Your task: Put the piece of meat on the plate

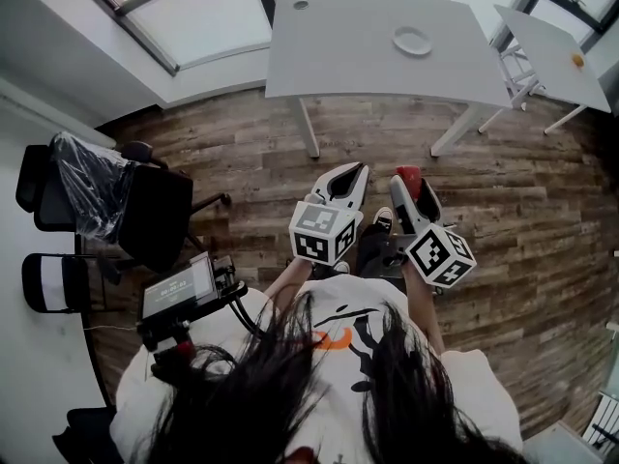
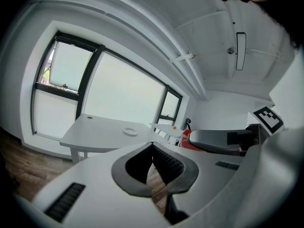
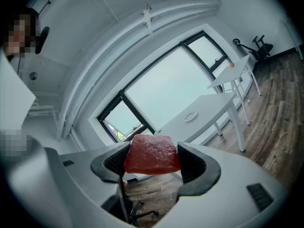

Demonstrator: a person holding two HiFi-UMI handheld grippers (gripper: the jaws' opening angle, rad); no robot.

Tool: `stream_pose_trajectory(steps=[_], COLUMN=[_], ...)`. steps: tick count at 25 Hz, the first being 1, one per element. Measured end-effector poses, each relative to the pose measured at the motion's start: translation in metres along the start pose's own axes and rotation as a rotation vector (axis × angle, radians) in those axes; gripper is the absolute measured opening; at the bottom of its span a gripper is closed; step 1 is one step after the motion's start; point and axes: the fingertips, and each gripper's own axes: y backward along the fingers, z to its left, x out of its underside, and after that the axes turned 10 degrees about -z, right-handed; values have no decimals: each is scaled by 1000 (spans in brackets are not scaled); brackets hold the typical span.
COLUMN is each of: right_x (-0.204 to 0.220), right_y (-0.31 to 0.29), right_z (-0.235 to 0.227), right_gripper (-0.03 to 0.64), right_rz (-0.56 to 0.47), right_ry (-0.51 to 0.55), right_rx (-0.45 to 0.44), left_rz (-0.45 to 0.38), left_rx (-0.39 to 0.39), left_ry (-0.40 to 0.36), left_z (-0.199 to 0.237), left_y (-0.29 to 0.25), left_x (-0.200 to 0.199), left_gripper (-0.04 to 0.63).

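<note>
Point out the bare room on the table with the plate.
The table is almost all bare: the wide stretch between the cable hole and the plate, and the strip from the plate to its right edge. Nowhere crowded; the side table holds only a small orange thing.

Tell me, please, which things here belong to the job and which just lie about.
Job: piece of meat, clamped in the right gripper; plate on the table.
Lying about: black chair; orange object on the side table; left gripper, shut and empty.
</note>
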Motion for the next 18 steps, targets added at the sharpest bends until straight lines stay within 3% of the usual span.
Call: stream_pose_trajectory(steps=[6, 18], right_x=[-9, -92], right_y=[-12, -132], right_z=[4, -76], right_gripper=[314, 314], right_rz=[-10, 41], right_ry=[18, 19], right_rx=[-33, -82], left_rz=[-30, -24], left_rx=[-16, -55], left_ry=[-13, -30], left_z=[6, 6], left_y=[-6, -169], left_x=[-11, -33], left_gripper=[6, 6])
